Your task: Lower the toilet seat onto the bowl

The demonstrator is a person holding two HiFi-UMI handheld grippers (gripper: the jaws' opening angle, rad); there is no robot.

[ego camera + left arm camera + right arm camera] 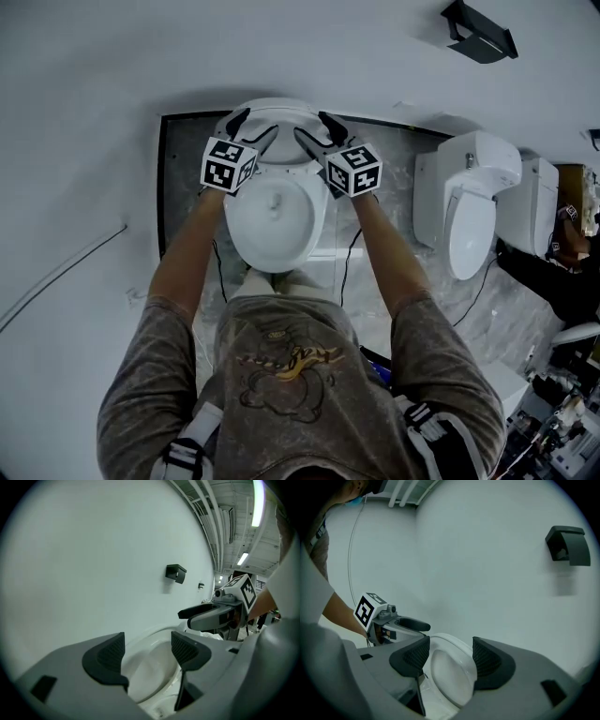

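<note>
Nearest the head camera: the person's grey printed shirt (281,366), both forearms reaching to the far side over the toilet bowl (232,225). Toilet seat (274,109) stands raised at the far end of the bowl, against the white wall; I cannot separate seat from lid in any view. Left gripper (251,131) is at the left side of the raised seat and right gripper (319,133) at its right side, near each other. Left gripper view: jaws well apart, the white curved seat showing in the gap between the pads, nothing clamped. Right gripper view: likewise wide apart, with the seat's oval framed between them and no grip on it. Whether any pad touches the seat cannot be told. Progress, as judged: approach done, both grippers placed at the seat; the lowering itself is not yet done and the whole swing down onto the bowl is left. Containers: the bowl looks plain white inside, with no object visible; any water cannot be made out. Second toilet (469,220) stands well apart to the right on the marbled floor (187,187); its contents are not readable. Black wall fixture (480,33) is far right, clear of the work.
</note>
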